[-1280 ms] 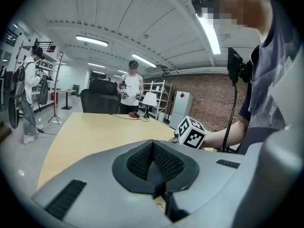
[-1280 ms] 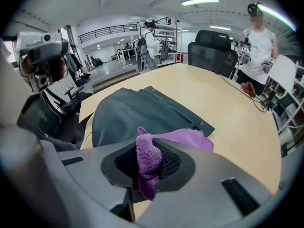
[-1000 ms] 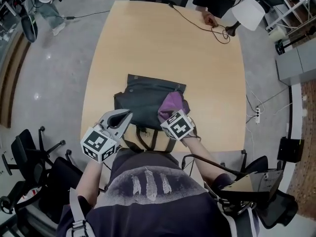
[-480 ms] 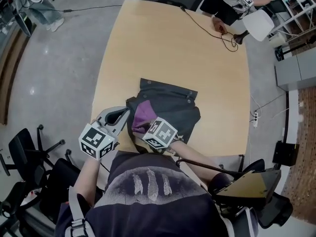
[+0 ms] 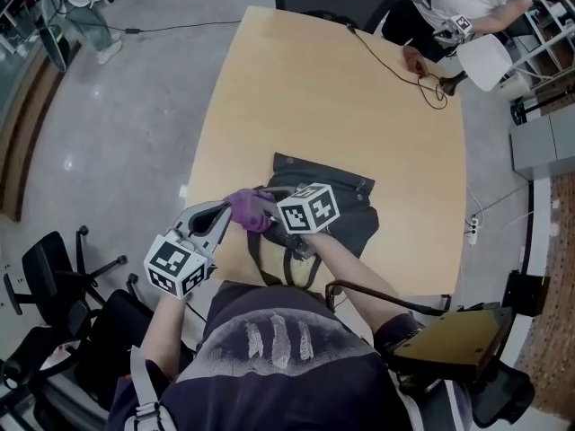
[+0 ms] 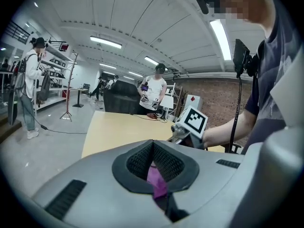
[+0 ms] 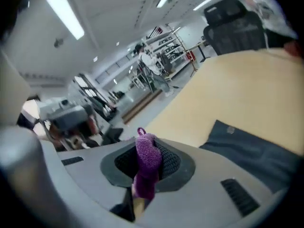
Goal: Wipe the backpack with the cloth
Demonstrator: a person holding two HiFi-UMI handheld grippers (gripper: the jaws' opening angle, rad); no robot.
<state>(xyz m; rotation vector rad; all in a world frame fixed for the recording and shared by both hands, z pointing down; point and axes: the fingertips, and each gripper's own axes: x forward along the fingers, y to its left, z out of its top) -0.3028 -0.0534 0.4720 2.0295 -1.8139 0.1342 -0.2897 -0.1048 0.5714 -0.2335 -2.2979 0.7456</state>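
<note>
The dark grey backpack [image 5: 346, 215] lies flat on the wooden table [image 5: 296, 88] near its front edge, and its corner shows in the right gripper view [image 7: 256, 151]. The purple cloth [image 5: 249, 210] is held off the bag's left side, between both grippers. My right gripper [image 5: 269, 215] is shut on the cloth [image 7: 147, 158], which sticks out past its jaws [image 7: 145, 146]. My left gripper [image 5: 229, 212] meets it from the left. A strip of cloth [image 6: 156, 182] sits pinched in its closed jaws [image 6: 153, 146]. The right gripper's marker cube [image 6: 194, 121] faces it closely.
A black cable [image 5: 395, 57] and a seated person's hand [image 5: 415, 61] are at the table's far right edge. A white chair [image 5: 485, 61] stands beside them. Black office chairs [image 5: 54, 277] are on the floor at my left, and a dark stand [image 5: 449, 330] at my right.
The right gripper has carried the cloth leftwards off the backpack to the left gripper's jaws. The head view has shifted, so the bag sits further right in the frame.
</note>
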